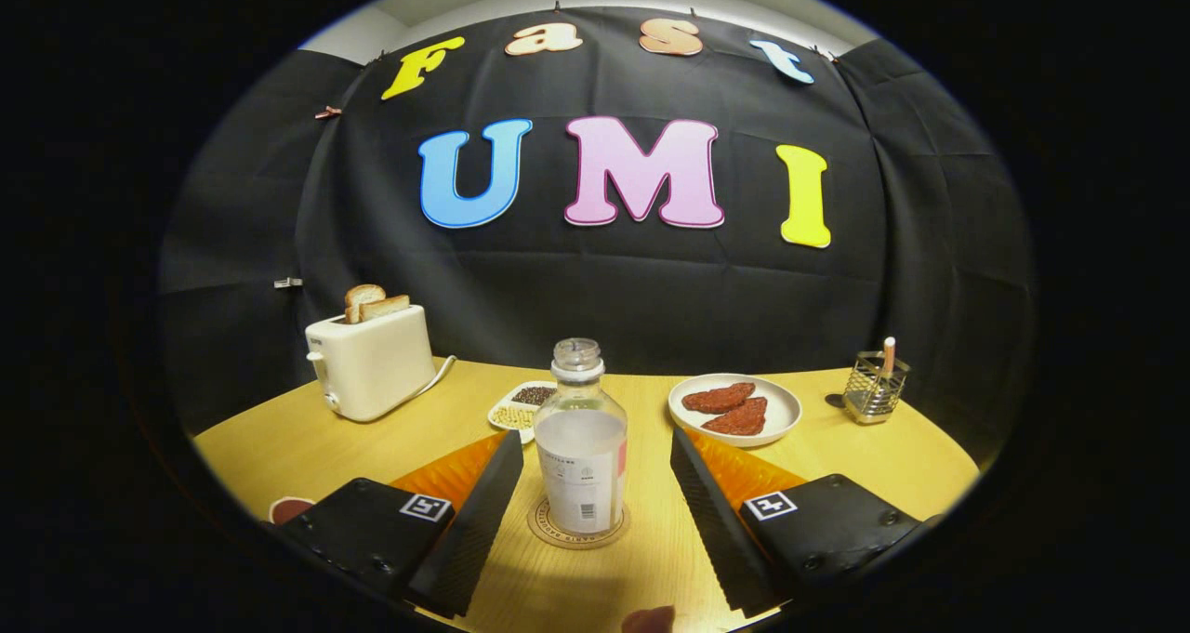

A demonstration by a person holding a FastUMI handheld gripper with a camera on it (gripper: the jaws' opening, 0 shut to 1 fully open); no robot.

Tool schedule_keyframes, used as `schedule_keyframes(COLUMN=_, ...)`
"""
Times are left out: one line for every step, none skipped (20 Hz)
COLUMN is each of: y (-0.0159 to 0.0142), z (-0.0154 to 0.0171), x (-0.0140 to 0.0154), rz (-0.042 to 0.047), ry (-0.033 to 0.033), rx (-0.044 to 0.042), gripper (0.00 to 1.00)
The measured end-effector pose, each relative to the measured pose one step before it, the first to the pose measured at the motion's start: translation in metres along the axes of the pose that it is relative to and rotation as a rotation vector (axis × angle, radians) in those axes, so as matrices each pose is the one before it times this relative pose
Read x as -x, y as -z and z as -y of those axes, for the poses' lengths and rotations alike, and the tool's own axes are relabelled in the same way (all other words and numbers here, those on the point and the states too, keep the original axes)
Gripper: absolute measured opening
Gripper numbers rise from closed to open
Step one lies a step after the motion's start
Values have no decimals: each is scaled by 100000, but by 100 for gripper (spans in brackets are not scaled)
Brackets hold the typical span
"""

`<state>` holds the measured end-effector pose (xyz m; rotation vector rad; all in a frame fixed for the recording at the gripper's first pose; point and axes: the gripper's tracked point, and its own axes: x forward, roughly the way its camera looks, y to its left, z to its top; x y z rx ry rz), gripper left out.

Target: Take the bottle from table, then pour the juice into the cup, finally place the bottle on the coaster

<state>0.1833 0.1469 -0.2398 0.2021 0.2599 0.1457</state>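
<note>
Standing upright on the round coaster (578, 527), the bottle (581, 447) sits between your two fingers (474, 512), with clear gaps on both sides, so neither one touches it. Your gripper (589, 521) is spread wide and holds nothing. Judge the bottle as clear, smooth-walled and probably slippery; it looks partly filled with a pale liquid, so expect moderate weight that shifts when tilted. It has no cap on its neck, so any tip could spill. If you need to take hold, the straight labelled midsection is the safest band: broad, parallel-sided, below the tapering shoulder. The wall may flex if it is thin plastic, so squeeze only enough.

Your tool is held level and low over the yellow table (837, 447), pointing straight at the bottle. Beyond it lie a small dish of seeds (521, 405), a plate (776, 419) with two reddish patties, a toaster (372, 362) with bread and a wire holder (872, 389).
</note>
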Motion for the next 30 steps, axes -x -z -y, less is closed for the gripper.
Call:
schedule_keyframes(y=-885, z=448, x=901, rz=705, ry=335, rx=403, gripper=98)
schedule_keyframes(y=-747, z=524, x=977, rz=421, ry=753, rx=727, gripper=98)
schedule_keyframes(y=-863, z=739, x=1044, rz=316, ry=978, rx=1002, gripper=98)
schedule_keyframes(y=-1115, z=966, x=1073, rz=772, ry=1629, rx=972, gripper=98)
schedule_keyframes(y=-1412, z=890, x=1019, rz=1432, ry=822, rx=967, gripper=98)
schedule_keyframes(y=-1315, z=844, x=1136, rz=1265, ry=1501, rx=1151, gripper=98)
schedule_keyframes(y=-1426, z=930, x=899, rz=1156, ry=1069, rx=555, gripper=98)
schedule_keyframes(y=-1476, z=1053, x=883, rz=1441, ry=1450, rx=465, gripper=98)
schedule_keyframes(y=-1272, z=932, x=701, rz=1311, ry=1458, rx=768, gripper=98)
schedule_keyframes(y=-1464, z=1044, x=743, rz=1522, ry=1774, rx=1074, gripper=97)
schedule_keyframes(y=-1060, z=798, x=666, rz=884, ry=1248, rx=1468, gripper=97)
schedule_keyframes(y=-989, z=620, x=617, rz=673, ry=457, rx=1182, gripper=97)
schedule_keyframes(y=-889, z=407, x=630, rz=174, ry=173, rx=853, gripper=97)
schedule_keyframes(y=-671, z=288, x=599, rz=-263, ry=-399, rx=278, gripper=97)
schedule_keyframes(y=-629, z=225, x=607, rz=-318, ry=99, rx=-85, gripper=97)
schedule_keyframes(y=-646, z=213, x=607, rz=-167, ry=3, rx=-48, gripper=97)
schedule_keyframes(y=-597, z=266, x=703, rz=302, ry=552, rx=193, gripper=97)
schedule_keyframes(y=-561, z=205, x=864, rz=471, ry=381, rx=514, gripper=97)
schedule_keyframes(y=-691, z=145, x=728, rz=695, ry=375, rx=519, gripper=97)
schedule_keyframes(y=-664, z=-33, x=632, rz=731, ry=-67, rx=568, gripper=97)
schedule_keyframes(y=-565, z=48, x=619, rz=616, ry=88, rx=440, gripper=97)
schedule_keyframes(y=-447, z=-43, x=646, rz=-88, ry=-498, rx=-86, gripper=97)
schedule_keyframes(y=-337, z=-85, x=768, rz=-318, ry=-662, rx=-212, gripper=97)
schedule_keyframes(y=-422, z=81, x=648, rz=-154, ry=-391, rx=-309, gripper=97)
schedule_keyframes(y=-468, z=109, x=576, rz=34, ry=-488, rx=-222, gripper=97)
schedule_keyframes(y=-474, z=322, x=533, rz=430, ry=388, rx=-186, gripper=97)
schedule_keyframes(y=-530, z=450, x=468, rz=446, ry=522, rx=-163, gripper=97)
schedule_keyframes(y=-318, z=332, x=399, rz=354, ry=669, rx=-293, gripper=97)
schedule_keyframes(y=-166, z=282, x=474, rz=361, ry=619, rx=-155, gripper=97)
schedule_keyframes(y=-10, z=365, x=365, rz=-51, ry=695, rx=-9, gripper=97)
